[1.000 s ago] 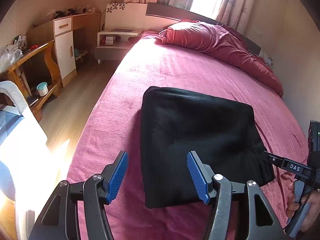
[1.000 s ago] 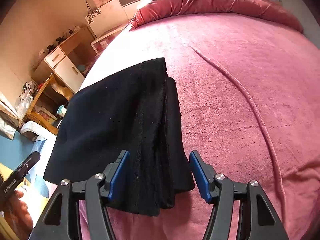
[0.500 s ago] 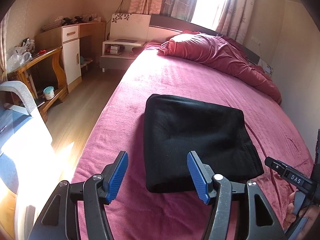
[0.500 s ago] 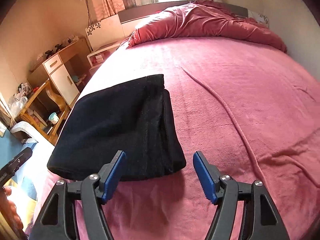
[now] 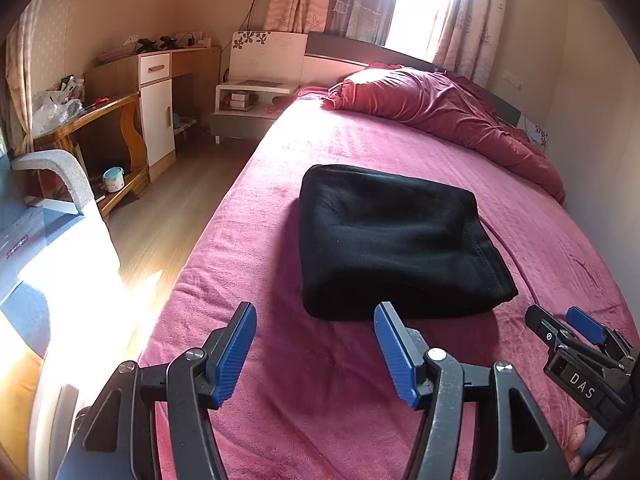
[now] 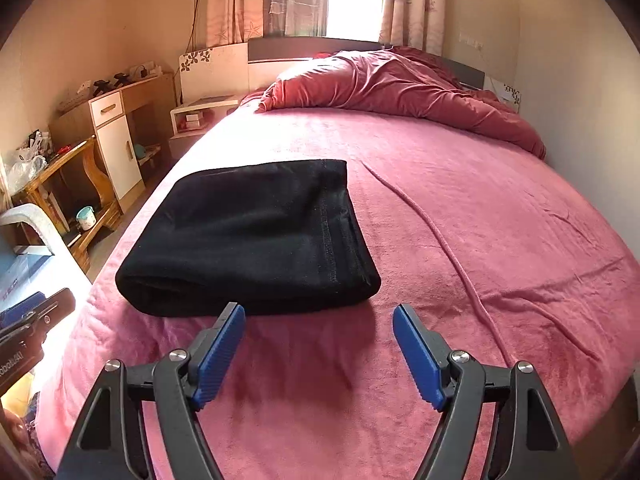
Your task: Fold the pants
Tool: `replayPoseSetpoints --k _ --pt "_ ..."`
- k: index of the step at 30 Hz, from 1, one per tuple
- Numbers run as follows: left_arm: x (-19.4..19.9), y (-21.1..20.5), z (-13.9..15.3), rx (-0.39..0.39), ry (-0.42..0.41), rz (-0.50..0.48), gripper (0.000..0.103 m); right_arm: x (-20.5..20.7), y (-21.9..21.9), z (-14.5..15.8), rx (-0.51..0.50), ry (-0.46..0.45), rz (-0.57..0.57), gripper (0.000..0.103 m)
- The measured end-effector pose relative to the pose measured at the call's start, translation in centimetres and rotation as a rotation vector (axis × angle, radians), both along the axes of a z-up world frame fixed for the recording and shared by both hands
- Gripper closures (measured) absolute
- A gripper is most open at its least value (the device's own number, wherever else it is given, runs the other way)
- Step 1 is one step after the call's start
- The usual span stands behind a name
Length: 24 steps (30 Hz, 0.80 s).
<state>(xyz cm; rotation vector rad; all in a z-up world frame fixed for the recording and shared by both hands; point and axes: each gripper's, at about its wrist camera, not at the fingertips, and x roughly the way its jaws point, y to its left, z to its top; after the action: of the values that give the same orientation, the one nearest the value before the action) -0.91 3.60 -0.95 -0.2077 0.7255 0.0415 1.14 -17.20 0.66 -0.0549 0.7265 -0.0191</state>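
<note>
Viewing along the left gripper (image 5: 315, 350), the folded black pants (image 5: 394, 240) lie on the pink bed (image 5: 260, 208), directly ahead of the jaws and slightly to their right. The jaws stand wide apart and hold nothing; pink blanket shows between the two blue pads. The near folded edge of the bundle sits just beyond the fingertips, apart from them. The bundle reads as a compact rectangle, its long axis running from the near right corner toward the far left, with a stitched hem along its right side. The right gripper (image 5: 576, 328) enters at the lower right corner, close to the bundle's near right corner. The left gripper is held low and roughly level, pointing toward the head of the bed.

Viewing along the right gripper (image 6: 319, 354), the pants (image 6: 256, 236) lie ahead and to the left of the jaws. These jaws are also spread wide and hold nothing. The left pad lines up with the near edge of the bundle; the right pad faces bare blanket. The stitched hem runs along the bundle's right edge, away from the camera. A raised crease in the blanket (image 6: 432, 224) runs just right of the bundle. The pose is low, level and aimed up the bed.

Judgement: the fold appears complete. Both grippers stand about equally near, neither touching the pants.
</note>
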Motion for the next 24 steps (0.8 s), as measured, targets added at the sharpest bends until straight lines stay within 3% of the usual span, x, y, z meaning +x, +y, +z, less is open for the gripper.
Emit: replayPoseSetpoints --k 5,11,24 --pt "-0.4 -0.2 0.7 -0.003 -0.03 -0.021 0.036 -1.0 0.1 1.0 -0.007 -0.031 -0.01 0.026" --pt "-0.3 -0.9 1.5 0.046 -0.035 -0.008 0.036 -1.5 -0.2 2.2 0.013 -0.062 -0.031 0.026" --pt "-0.5 -1.5 1.8 0.098 -0.04 0.024 0.036 -1.6 -0.2 1.9 0.015 -0.051 -0.019 0.026"
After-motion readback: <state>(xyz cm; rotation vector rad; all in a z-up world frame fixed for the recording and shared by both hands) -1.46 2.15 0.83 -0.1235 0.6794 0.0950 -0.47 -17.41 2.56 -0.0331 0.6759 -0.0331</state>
